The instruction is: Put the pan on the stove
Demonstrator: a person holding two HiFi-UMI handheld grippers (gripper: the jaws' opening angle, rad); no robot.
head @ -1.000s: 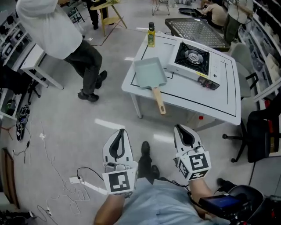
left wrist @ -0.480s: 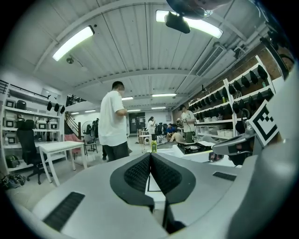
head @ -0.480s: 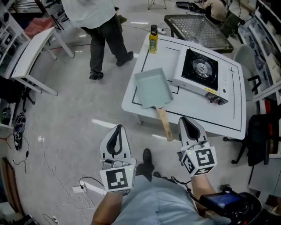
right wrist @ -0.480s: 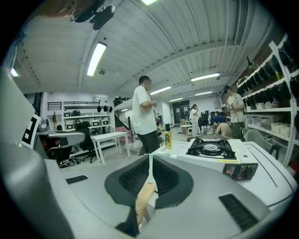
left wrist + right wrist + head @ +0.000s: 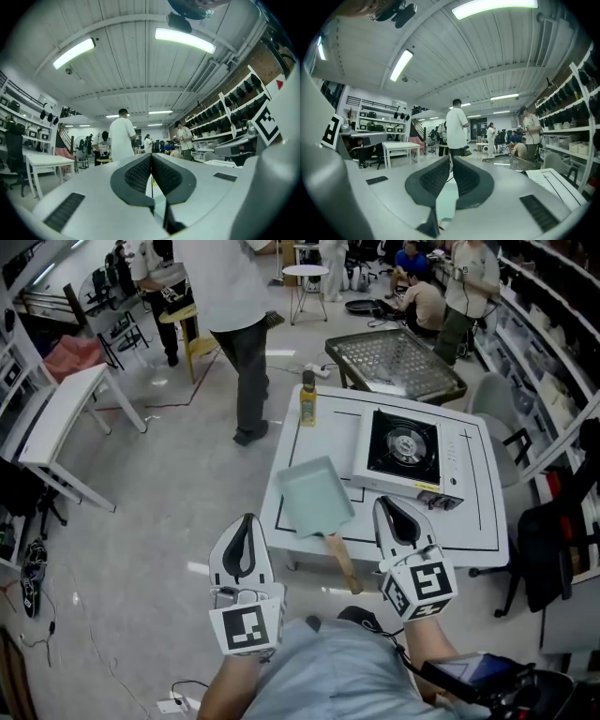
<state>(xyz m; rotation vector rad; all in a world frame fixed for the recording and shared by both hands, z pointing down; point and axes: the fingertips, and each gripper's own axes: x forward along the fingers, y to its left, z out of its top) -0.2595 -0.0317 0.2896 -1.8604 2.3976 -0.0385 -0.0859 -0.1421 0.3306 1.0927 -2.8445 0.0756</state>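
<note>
Left claw [image 5: 247, 519] and right claw [image 5: 383, 504]: both pressed together, empty. Pan [image 5: 314, 493] lies flat on bench [image 5: 473, 521], just beside stove [image 5: 403, 452]. Likely rigid and light; grip the wooden handle [image 5: 340, 557], which overhangs your edge.

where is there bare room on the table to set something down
Bare: the table right of the stove, and its back between bottle and stove. Crowded: the pan sits close beside the stove's left.

White left gripper [image 5: 247, 518] and right gripper [image 5: 383, 502], black ribbed jaws, square-marker cubes [image 5: 247, 628]; pale blue shirt [image 5: 328, 671].
</note>
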